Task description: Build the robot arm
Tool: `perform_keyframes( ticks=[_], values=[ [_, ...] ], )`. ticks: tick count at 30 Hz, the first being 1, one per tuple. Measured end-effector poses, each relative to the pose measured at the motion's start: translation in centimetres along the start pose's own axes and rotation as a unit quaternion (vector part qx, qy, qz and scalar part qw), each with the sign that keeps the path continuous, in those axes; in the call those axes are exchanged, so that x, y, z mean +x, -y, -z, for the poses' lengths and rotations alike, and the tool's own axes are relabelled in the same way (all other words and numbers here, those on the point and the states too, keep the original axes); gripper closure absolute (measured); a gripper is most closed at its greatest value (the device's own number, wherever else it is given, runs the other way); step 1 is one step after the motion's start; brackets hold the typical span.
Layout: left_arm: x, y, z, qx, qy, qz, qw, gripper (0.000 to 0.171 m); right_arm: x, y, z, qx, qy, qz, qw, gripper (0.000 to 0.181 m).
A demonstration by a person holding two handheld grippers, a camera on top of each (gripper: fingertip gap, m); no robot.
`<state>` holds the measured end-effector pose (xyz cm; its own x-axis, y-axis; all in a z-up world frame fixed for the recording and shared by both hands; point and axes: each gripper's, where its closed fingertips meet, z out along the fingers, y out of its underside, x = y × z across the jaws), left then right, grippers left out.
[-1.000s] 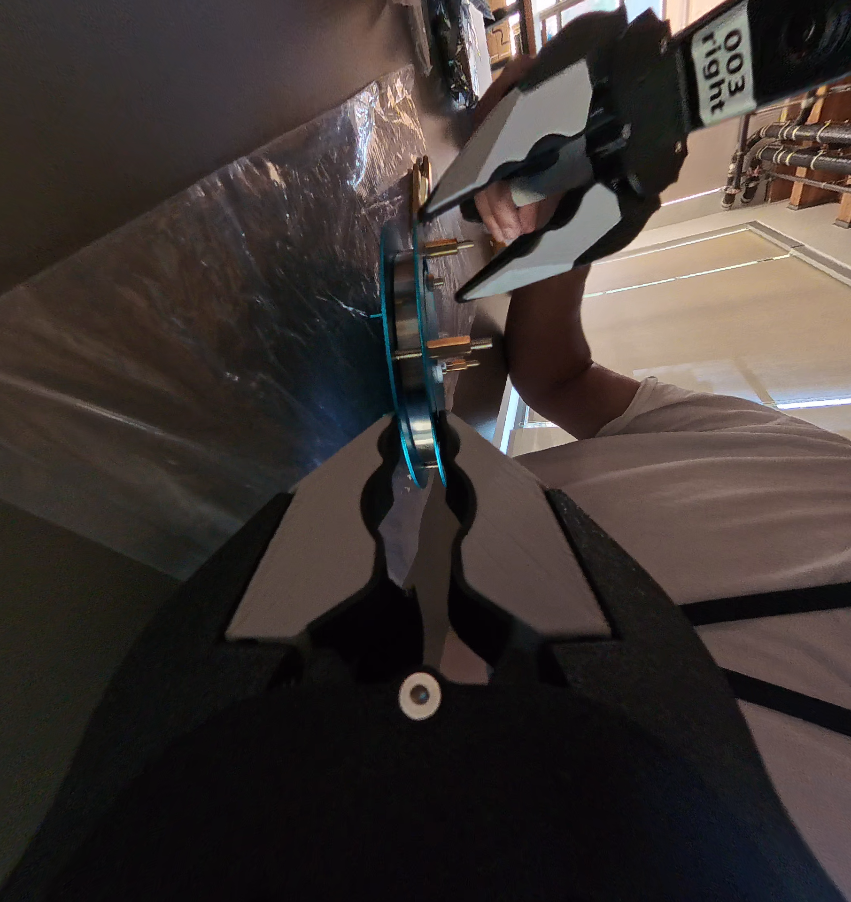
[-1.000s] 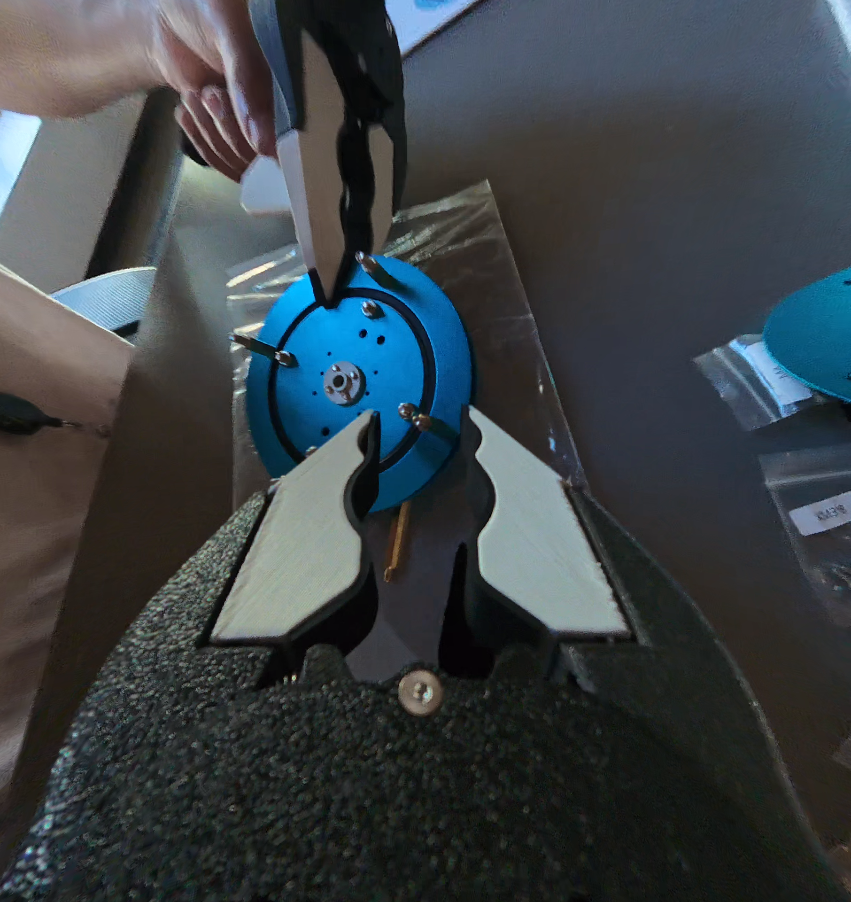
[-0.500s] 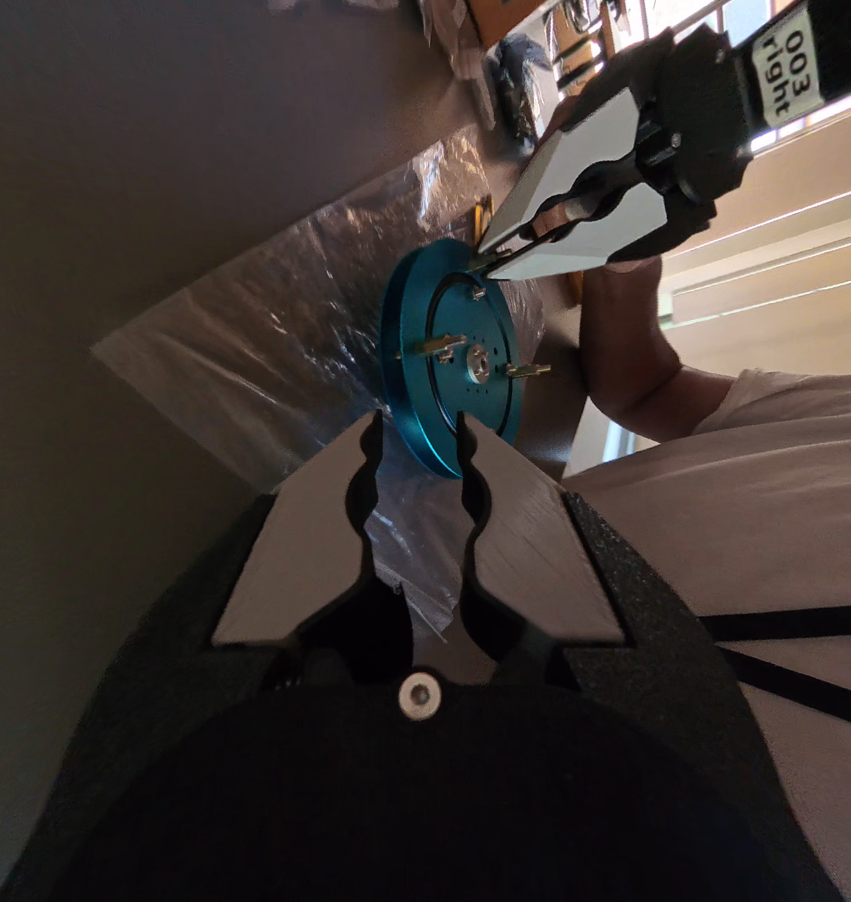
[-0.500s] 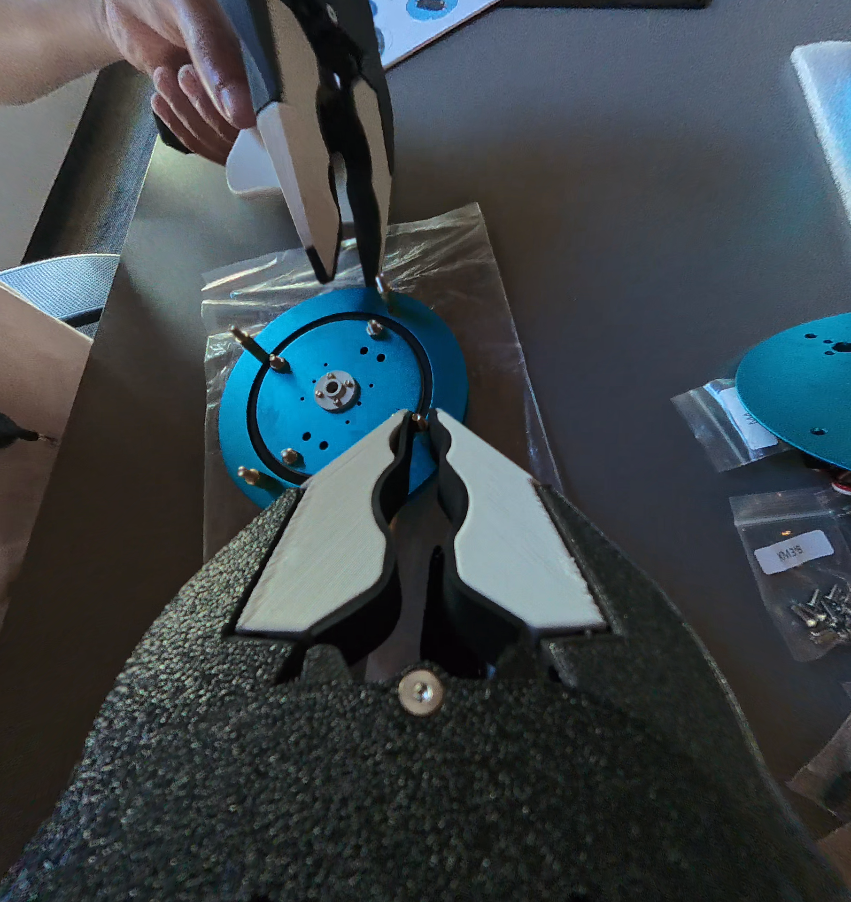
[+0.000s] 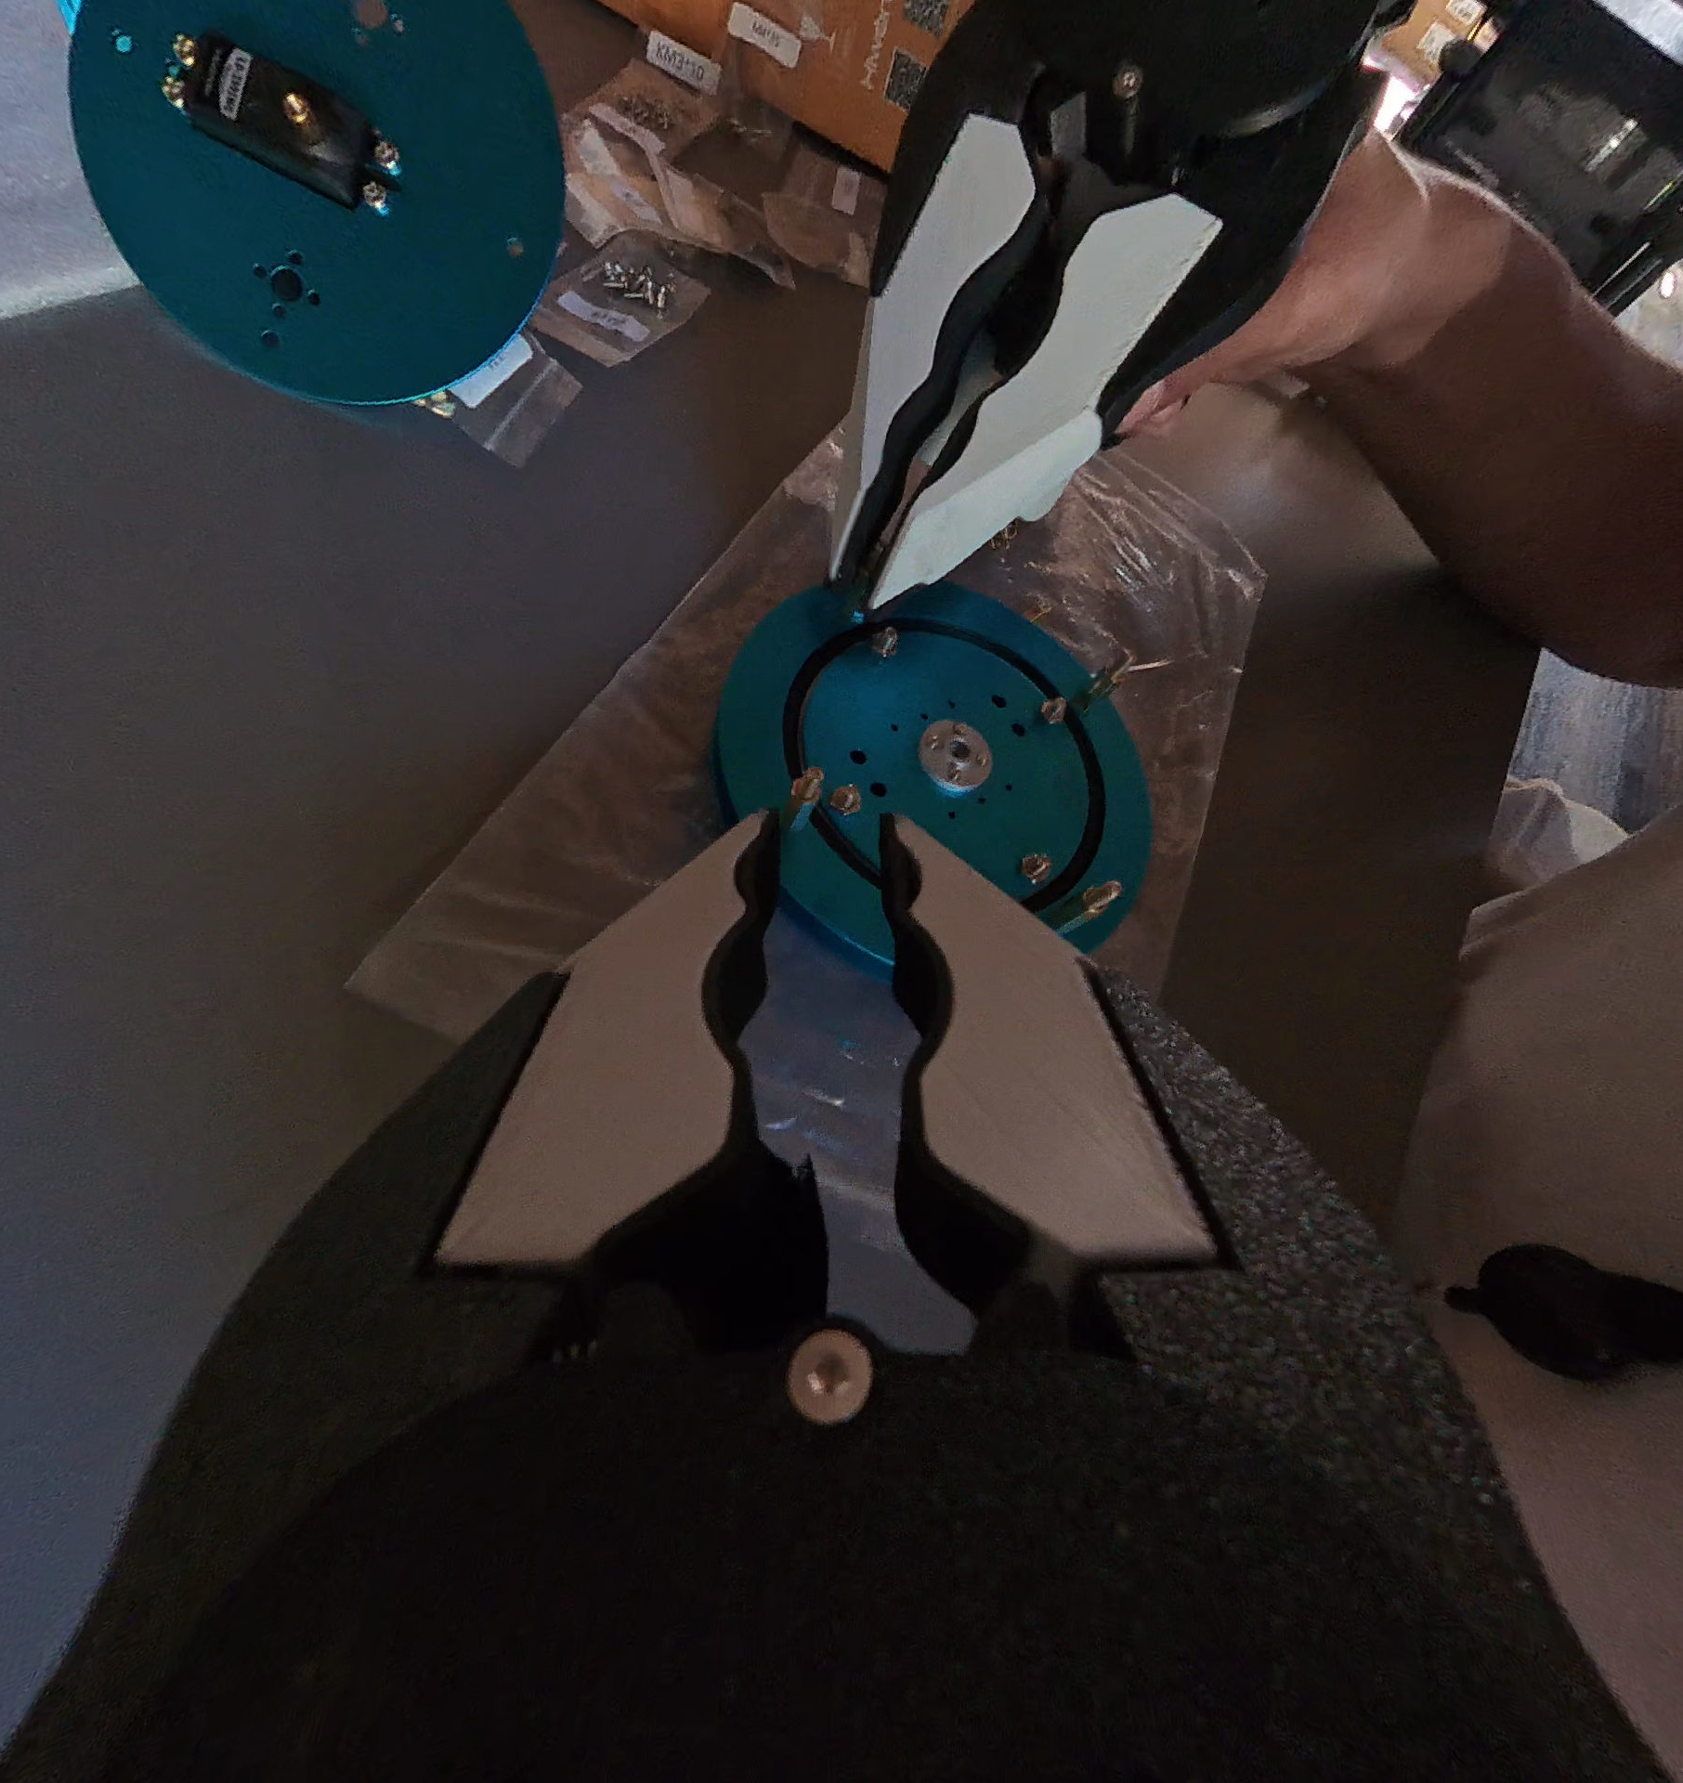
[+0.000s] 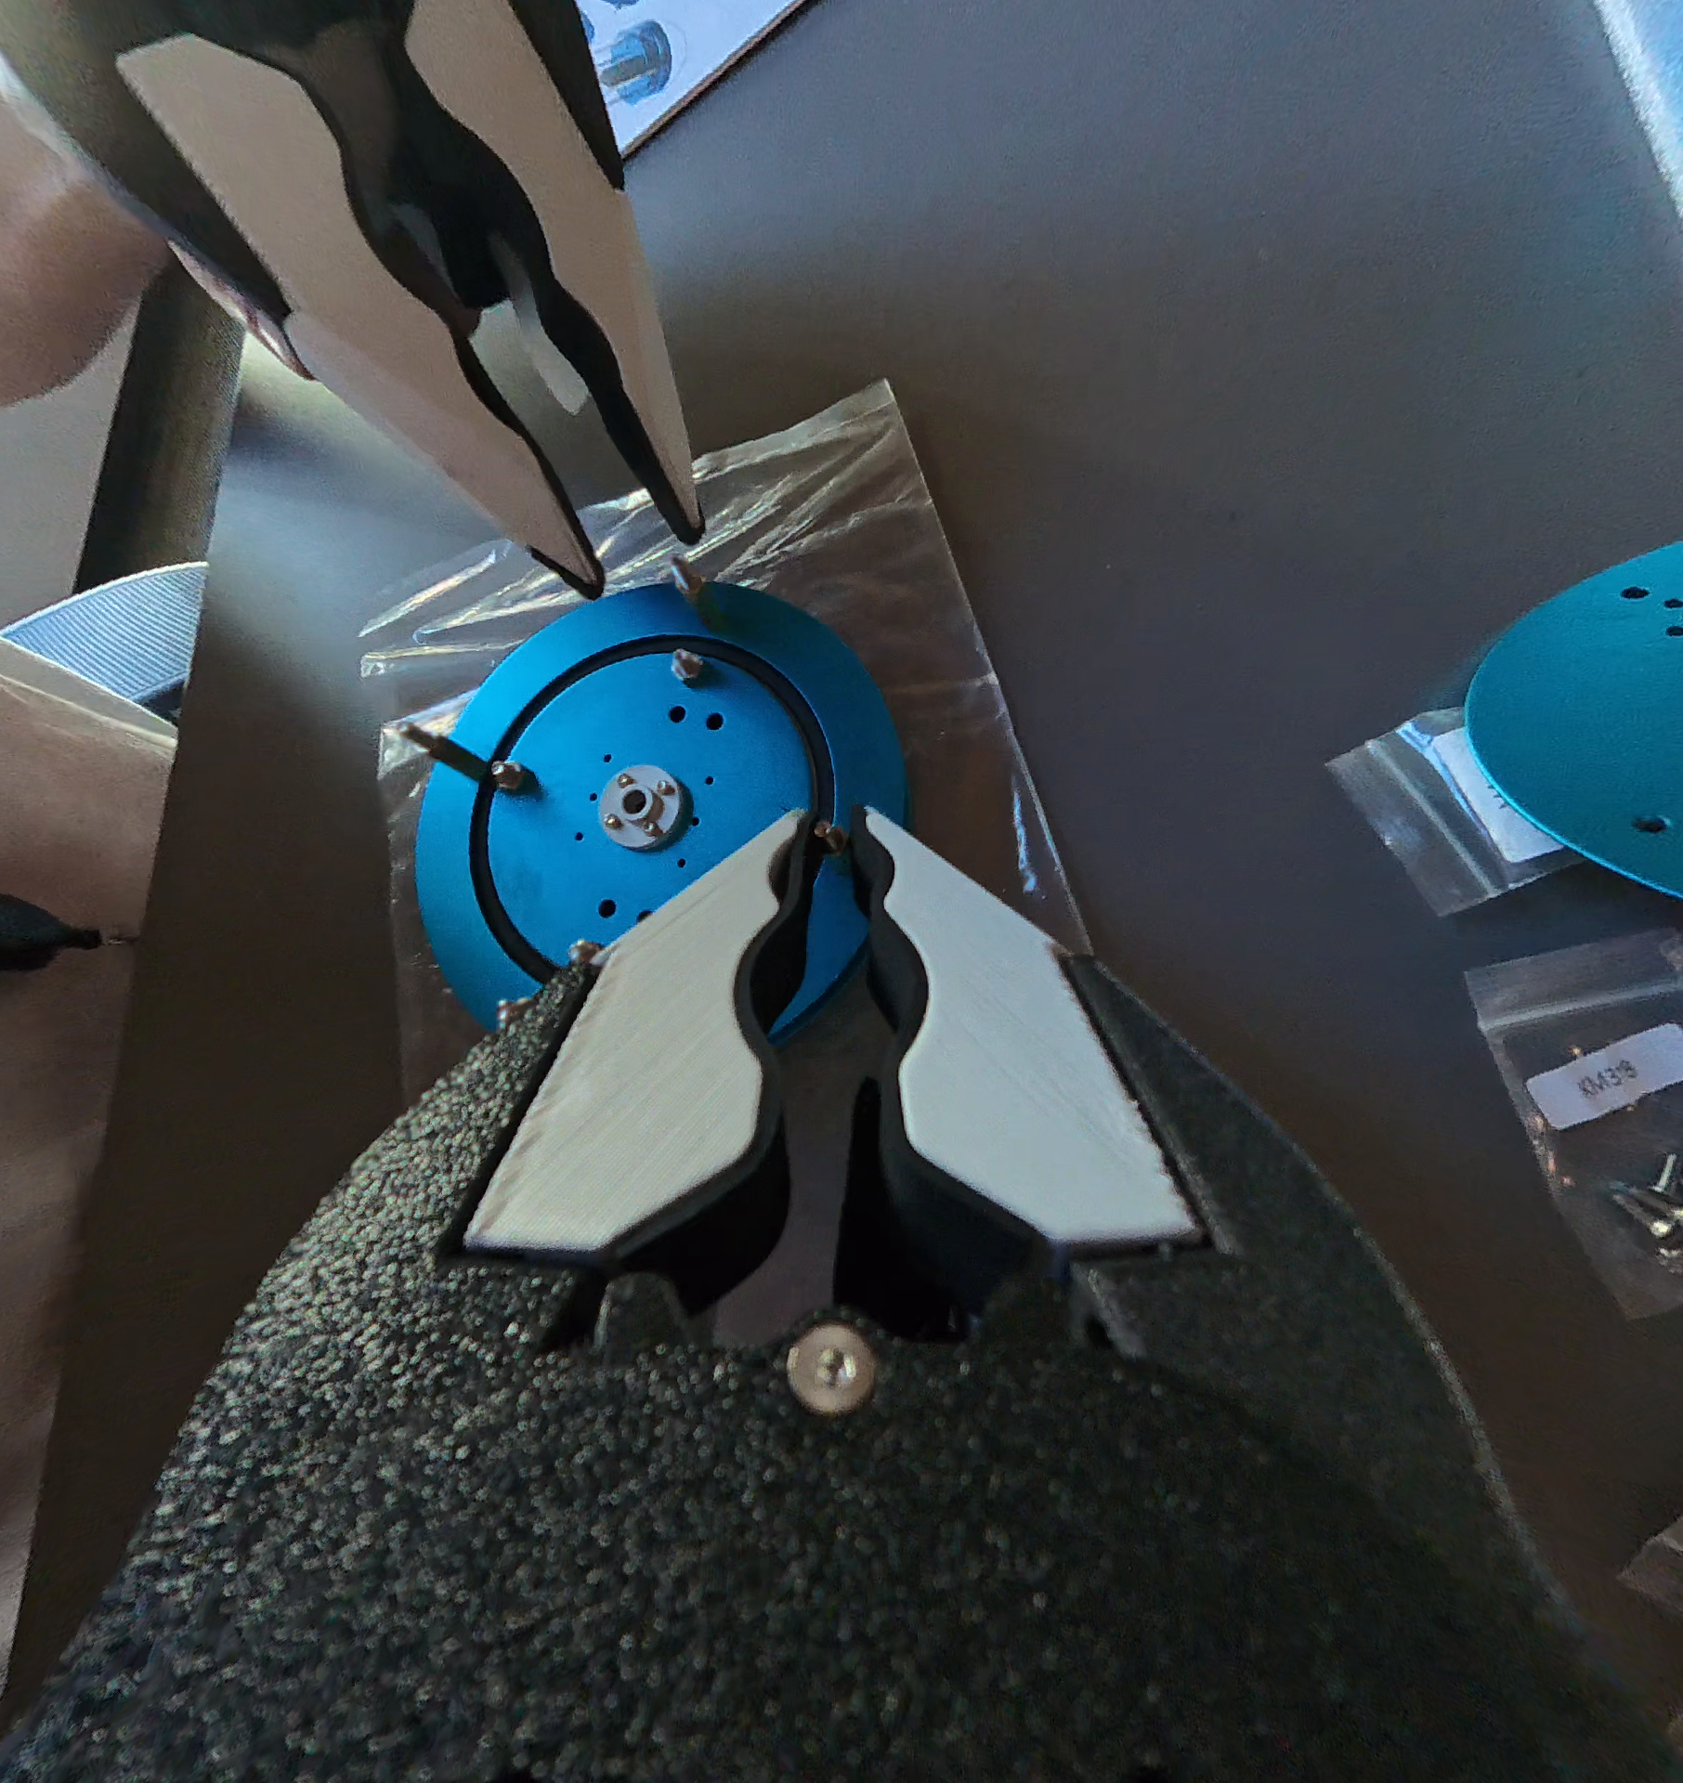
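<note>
Right wrist view: both grippers over blue disc (image 6: 567, 868) on clear bag (image 6: 857, 502).
R gripper (image 6: 830, 820) nearly closed, pinching brass standoff (image 6: 828, 836); L gripper (image 5: 828, 820) partly open, holding nothing, at disc's near rim.

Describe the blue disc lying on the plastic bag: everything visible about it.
The blue disc looks like anodised metal, round, lying flat on a clear plastic bag on the dark table. A black ring runs round its face, a silver hub sits at the centre among small holes, and brass standoffs rise near the rim. The right gripper closes on one standoff; the left gripper hangs open at the opposite edge.
</note>
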<state>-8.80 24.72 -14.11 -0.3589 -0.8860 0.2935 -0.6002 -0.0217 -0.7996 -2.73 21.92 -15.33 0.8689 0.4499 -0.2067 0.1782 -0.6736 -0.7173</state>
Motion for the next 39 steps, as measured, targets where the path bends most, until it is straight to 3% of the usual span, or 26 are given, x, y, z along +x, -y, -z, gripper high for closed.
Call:
perform_keyframes(
  ticks=[4, 6, 10, 13, 15, 18, 21, 23, 24, 27, 29, 32, 35, 39],
  values=[
    [-0.2, 0.0, -0.5, 0.001, 0.005, -0.001, 1.0, 0.152, -0.3, 0.4, 3.1, 0.058, 0.019, -0.025, 0.998, 0.167],
    [-0.4, -0.2, -0.7, -0.003, 0.016, -0.006, 1.0, 0.152, -0.3, -0.8, 4.5, 0.046, 0.015, -0.037, 0.998, 0.158],
    [-0.8, 1.2, -0.1, 0.006, 0.024, -0.024, 0.999, 0.152, 1.9, -1.4, 5.9, 0.06, -0.058, -0.022, 0.996, 0.158],
    [-1.8, 3.7, 0.2, 0.009, 0.012, -0.002, 1.0, 0.149, 6.2, 0.2, 6.1, 0.074, -0.123, -0.083, 0.986, 0.137],
    [-3.8, 5.5, -0.1, 0.014, 0.035, 0.005, 0.999, 0.148, 10.2, 1.1, 6.6, 0.095, -0.169, -0.137, 0.971, 0.139],
    [-6.0, 7.3, -0.6, 0.022, 0.052, 0.023, 0.998, 0.148, 14.3, 1.7, 6.0, 0.12, -0.146, -0.238, 0.953, 0.129],
    [-6.6, 8.7, -0.6, 0.045, 0.046, 0.049, 0.997, 0.148, 16.6, 0.7, 4.8, 0.093, -0.174, -0.279, 0.94, 0.142],
    [-6.7, 9.0, -0.3, 0.055, 0.04, 0.062, 0.996, 0.148, 16.1, 1.8, 4.3, 0.124, -0.145, -0.288, 0.938, 0.168],
    [-6.8, 9.0, -0.1, 0.057, 0.04, 0.07, 0.995, 0.148, 16.0, 2.1, 4.3, 0.131, -0.147, -0.283, 0.939, 0.169],
    [-7.2, 8.6, 0.6, 0.057, 0.036, 0.097, 0.993, 0.148, 15.0, 3.7, 5.0, 0.137, -0.173, -0.205, 0.954, 0.181],
    [-7.4, 8.8, 1.2, 0.065, 0.024, 0.123, 0.99, 0.148, 13.8, 5.0, 5.8, 0.113, -0.21, -0.104, 0.965, 0.181],
    [-6.9, 10.1, 2.4, 0.096, -0.028, 0.176, 0.979, 0.147, 11.2, 7.0, 6.7, 0.076, -0.264, 0.039, 0.961, 0.181],
    [-6.0, 11.5, 3.8, 0.133, -0.096, 0.23, 0.959, 0.144, 8.0, 8.1, 7.4, 0.031, -0.327, 0.185, 0.926, 0.181],
    [-5.3, 11.3, 4.2, 0.149, -0.153, 0.294, 0.932, 0.142, 3.3, 9.7, 8.6, 0.047, -0.378, 0.318, 0.868, 0.181]
  ],
)
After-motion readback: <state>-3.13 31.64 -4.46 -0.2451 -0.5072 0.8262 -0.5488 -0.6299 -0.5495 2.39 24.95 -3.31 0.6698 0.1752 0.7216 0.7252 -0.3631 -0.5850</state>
